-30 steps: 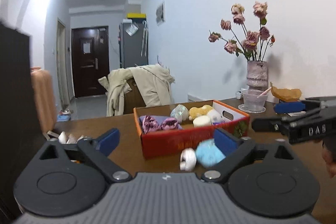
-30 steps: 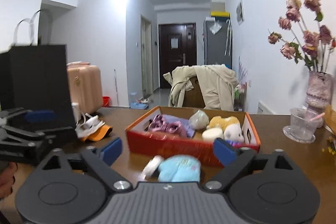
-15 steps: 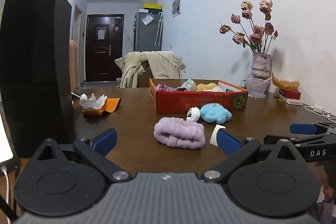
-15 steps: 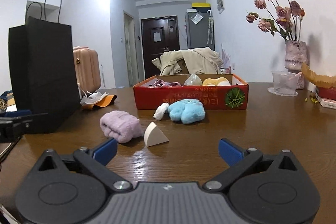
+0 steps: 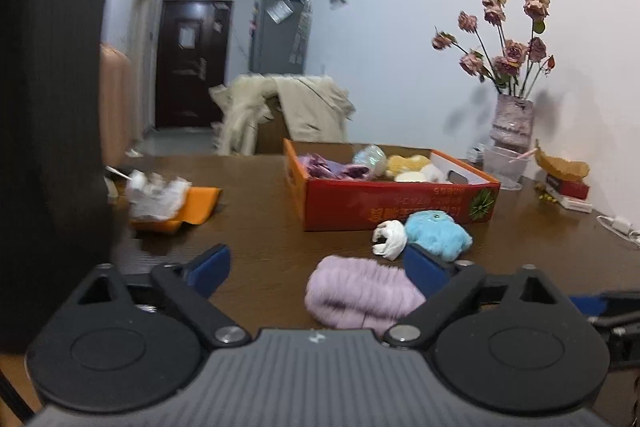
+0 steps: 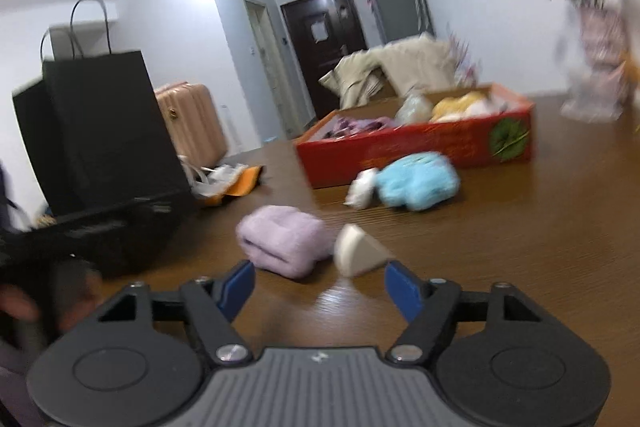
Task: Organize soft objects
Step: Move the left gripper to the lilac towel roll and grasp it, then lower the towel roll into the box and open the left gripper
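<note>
A folded lilac towel lies on the wooden table just ahead of my left gripper, which is open and empty. The towel also shows in the right wrist view, with a cream wedge sponge beside it. My right gripper is open and empty, just short of both. A light blue plush and a white knotted cloth lie in front of a red cardboard box that holds several soft items.
A tall black paper bag stands on the left. An orange and white cloth pile lies beside it. A vase of dried roses, a glass cup and books sit at the far right by the wall.
Both grippers have moved forward and tilted down towards the lilac towel and sponge, which now lie close to the fingers. The right wrist view has rolled and is blurred. Both jaws stay open.
</note>
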`<control>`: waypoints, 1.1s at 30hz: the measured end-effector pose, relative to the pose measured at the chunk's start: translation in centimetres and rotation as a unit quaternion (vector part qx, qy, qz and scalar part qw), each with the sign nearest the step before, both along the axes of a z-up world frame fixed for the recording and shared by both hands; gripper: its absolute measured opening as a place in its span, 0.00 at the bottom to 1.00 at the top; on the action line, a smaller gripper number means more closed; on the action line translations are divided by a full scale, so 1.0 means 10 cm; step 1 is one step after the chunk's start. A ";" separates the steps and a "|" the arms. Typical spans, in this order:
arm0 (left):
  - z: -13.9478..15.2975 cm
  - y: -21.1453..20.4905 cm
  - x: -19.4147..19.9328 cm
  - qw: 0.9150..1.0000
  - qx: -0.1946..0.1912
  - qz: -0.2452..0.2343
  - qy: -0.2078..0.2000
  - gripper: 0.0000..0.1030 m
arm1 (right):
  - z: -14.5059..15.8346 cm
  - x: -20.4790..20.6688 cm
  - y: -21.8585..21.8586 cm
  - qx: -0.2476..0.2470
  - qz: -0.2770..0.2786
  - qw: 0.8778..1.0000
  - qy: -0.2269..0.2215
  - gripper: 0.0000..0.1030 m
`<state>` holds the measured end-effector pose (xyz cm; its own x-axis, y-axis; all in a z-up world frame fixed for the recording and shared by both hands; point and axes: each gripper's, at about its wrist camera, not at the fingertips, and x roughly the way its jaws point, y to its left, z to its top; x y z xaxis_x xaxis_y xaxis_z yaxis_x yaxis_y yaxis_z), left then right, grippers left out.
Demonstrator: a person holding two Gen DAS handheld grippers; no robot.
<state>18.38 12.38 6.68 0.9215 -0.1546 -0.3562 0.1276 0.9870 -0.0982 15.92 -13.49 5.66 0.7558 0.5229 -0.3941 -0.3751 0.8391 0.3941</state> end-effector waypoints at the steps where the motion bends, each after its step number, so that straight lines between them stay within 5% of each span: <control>1: -0.02 0.02 0.14 1.000 -0.004 -0.003 0.017 0.74 | -0.01 0.09 0.05 0.012 0.007 1.000 0.010 0.65; 6: -0.25 0.16 0.64 0.994 -0.060 -0.017 0.090 0.63 | -0.16 0.61 0.35 0.048 0.020 0.996 0.067 0.51; 11: -0.43 0.29 0.77 0.984 -0.119 -0.034 0.126 0.54 | -0.26 0.97 0.46 0.057 0.012 0.994 0.088 0.48; 15: -0.51 0.37 0.82 0.974 -0.164 -0.060 0.142 0.26 | -0.28 1.06 0.46 0.053 0.010 0.994 0.096 0.32; 22: -0.18 0.16 0.63 0.983 -0.138 -0.053 0.110 0.20 | -0.14 1.01 0.42 0.049 0.038 0.995 0.081 0.21; 28: 0.45 -0.08 0.48 0.990 -0.122 -0.064 0.042 0.20 | 0.36 0.92 0.12 0.071 0.048 0.996 0.025 0.21; 33: 0.83 -0.30 0.77 0.989 -0.126 -0.071 0.013 0.20 | 0.81 1.18 -0.15 0.065 0.050 0.996 -0.022 0.21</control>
